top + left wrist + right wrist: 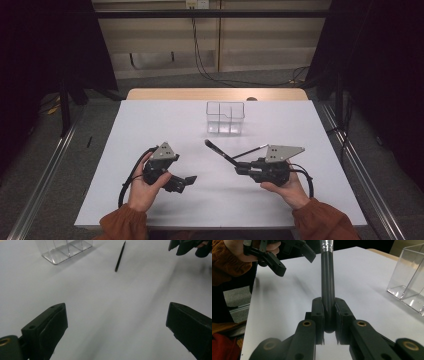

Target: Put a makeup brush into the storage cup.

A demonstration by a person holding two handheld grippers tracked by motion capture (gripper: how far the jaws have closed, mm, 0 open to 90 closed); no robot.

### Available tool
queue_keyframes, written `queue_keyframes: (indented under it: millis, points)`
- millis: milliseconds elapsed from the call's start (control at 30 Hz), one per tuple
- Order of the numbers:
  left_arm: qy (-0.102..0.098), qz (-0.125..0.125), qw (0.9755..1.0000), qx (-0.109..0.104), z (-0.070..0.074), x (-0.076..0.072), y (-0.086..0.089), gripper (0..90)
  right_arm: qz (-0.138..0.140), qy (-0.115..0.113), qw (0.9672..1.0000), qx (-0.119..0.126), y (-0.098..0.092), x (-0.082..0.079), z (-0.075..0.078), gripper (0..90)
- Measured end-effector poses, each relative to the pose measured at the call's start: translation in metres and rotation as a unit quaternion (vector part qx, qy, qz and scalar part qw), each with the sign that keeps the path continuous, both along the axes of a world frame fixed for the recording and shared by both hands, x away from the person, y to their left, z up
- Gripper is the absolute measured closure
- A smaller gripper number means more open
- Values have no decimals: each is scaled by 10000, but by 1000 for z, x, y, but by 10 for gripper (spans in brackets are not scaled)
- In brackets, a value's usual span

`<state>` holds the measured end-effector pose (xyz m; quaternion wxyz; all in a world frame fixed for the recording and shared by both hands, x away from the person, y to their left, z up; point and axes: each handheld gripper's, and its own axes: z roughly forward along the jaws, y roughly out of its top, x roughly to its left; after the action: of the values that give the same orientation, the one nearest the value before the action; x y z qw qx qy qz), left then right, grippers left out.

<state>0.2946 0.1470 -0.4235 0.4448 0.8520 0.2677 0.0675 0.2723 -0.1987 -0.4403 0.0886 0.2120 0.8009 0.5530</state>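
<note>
Indoors, a white-topped table (pixel 165 120) is framed by grey floor and dark curtains. A black brush handle (pixel 328 282) is clamped in the right claw (pixel 329 322) above it; the left claw (pixel 116 322) is held wide open near a clear divided box (pixel 225 118).

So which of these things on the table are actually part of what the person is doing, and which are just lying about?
In use:
- black brush, clamped by its handle in the right tongs
- left tongs, open, holding nothing
- clear divided box, probably where things go

Lying about:
- thin black stick, flat on the white table
- cables on the floor behind
</note>
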Motion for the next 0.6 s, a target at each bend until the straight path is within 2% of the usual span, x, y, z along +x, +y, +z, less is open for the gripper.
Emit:
queue_keyframes:
  millis: [100,267,367,433,500,600]
  points:
    - [-49,9,9999,-134,1,-1,-2,37,-26,-20,10000,13,1,-1,-1,801]
    - [-308,104,9988,-379,2,-3,-4,33,-63,-29,10000,64,0,0,-1,801]
    - [-369,95,9981,-475,2,-5,-7,32,-59,-20,9999,83,-1,0,-1,801]
    - [-402,53,9971,-647,2,-7,-10,31,-49,-13,9999,86,-1,0,-1,801]
    - [-547,49,9959,-718,1,-8,-13,32,-29,-14,10000,78,0,0,-1,801]
    - [-658,36,9941,-860,1,-10,-16,35,-20,-4,10000,91,0,-1,-1,801]
